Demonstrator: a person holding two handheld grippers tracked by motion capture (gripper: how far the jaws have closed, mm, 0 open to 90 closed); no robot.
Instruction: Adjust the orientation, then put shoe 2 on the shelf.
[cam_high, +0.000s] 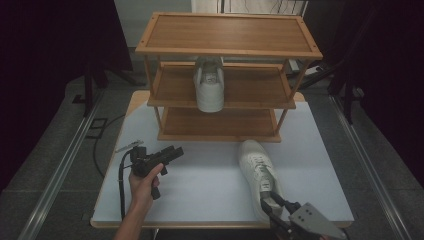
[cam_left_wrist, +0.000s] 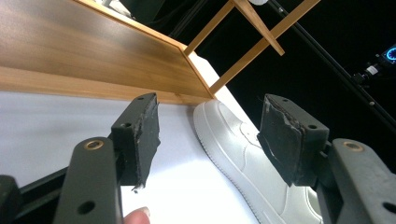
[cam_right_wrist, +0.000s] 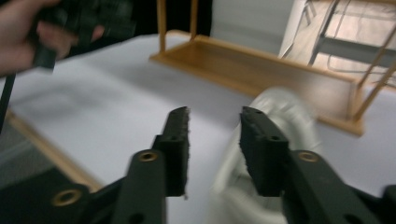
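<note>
- White leather low-top sneaker (cam_high: 260, 175) lies on the pale grey tabletop (cam_high: 200, 190) at lower right of the high view, toe toward the rack and heel toward the near table edge, so I can take it heel-first.
- My right gripper (cam_high: 274, 204) sits at the bottom right of that view, right at the sneaker's heel. In the right gripper view its two black jaws stand apart with nothing pressed between the pads; the blurred white shoe (cam_right_wrist: 275, 154) lies just beyond and partly behind the right-hand jaw. I judge the jaws are set to straddle the heel.
- My left gripper (cam_high: 172, 152) is at lower left of the high view, held level in a hand (cam_high: 145, 180) and pointing right across the table. Its jaws are wide apart and empty; the left gripper view looks between them at the sneaker's toe (cam_left_wrist: 243, 149) by the rack's bottom corner. It seems to wait well apart from the shoe, out of the other hand's way.
- Three-tier wooden shoe rack (cam_high: 227, 50) stands at the centre top of the high view, open front facing me.
- Matching white sneaker (cam_high: 209, 85) already rests on the middle shelf, toe hanging a little over its front edge, leaving room at its right, I judge, for the shoe on the table.
</note>
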